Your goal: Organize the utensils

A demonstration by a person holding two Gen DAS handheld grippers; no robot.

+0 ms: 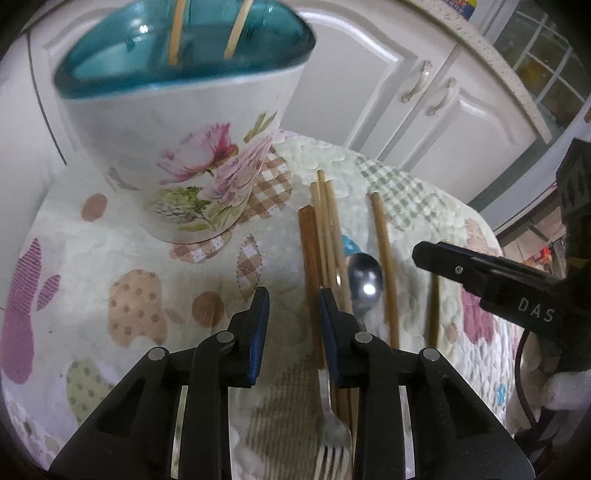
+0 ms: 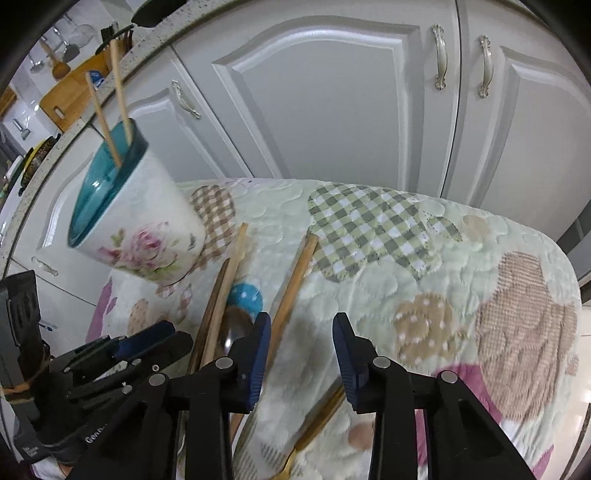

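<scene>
My left gripper (image 1: 293, 295) is partly open over bare quilt, right of the white floral teal-lined utensil cup (image 1: 181, 147); two wooden chopsticks (image 1: 176, 33) stand inside. My right gripper (image 2: 301, 326) is partly open, empty. One steel spoon (image 1: 365, 280), one fork (image 1: 332, 435), several loose sticks right of the cup.

Holder (image 1: 177, 147) on the quilt (image 1: 110, 266), two chopsticks (image 1: 176, 33) in it, loose chopsticks (image 1: 328, 236) and spoon (image 1: 365, 280) to its right
</scene>
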